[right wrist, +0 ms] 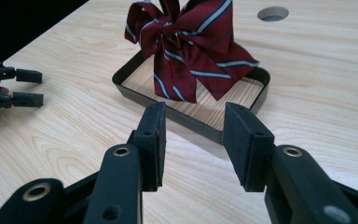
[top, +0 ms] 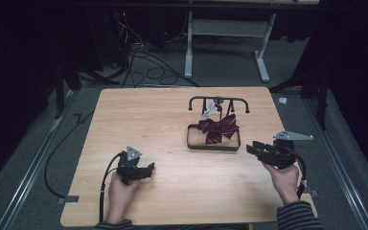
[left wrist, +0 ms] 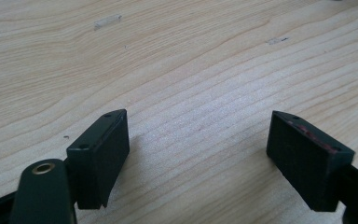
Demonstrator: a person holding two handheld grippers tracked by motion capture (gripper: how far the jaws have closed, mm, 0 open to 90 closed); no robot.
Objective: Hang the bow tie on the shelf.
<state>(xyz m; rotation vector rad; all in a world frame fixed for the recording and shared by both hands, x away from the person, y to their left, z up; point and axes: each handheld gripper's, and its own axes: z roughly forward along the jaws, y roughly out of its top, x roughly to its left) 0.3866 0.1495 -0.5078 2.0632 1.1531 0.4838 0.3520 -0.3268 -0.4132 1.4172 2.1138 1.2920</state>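
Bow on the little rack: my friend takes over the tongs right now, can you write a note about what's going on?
Left tongs: open, holding nothing, low over the wooden table at the near left.
Right tongs: open, holding nothing, pointed at the rack from its right side.
The dark red striped bow hangs from the black rack, over the rack's base frame.
Done: nothing that shows; the bow is untouched.
Left: probably bring the right tongs up to the bow, grip it and lift it off the rack.
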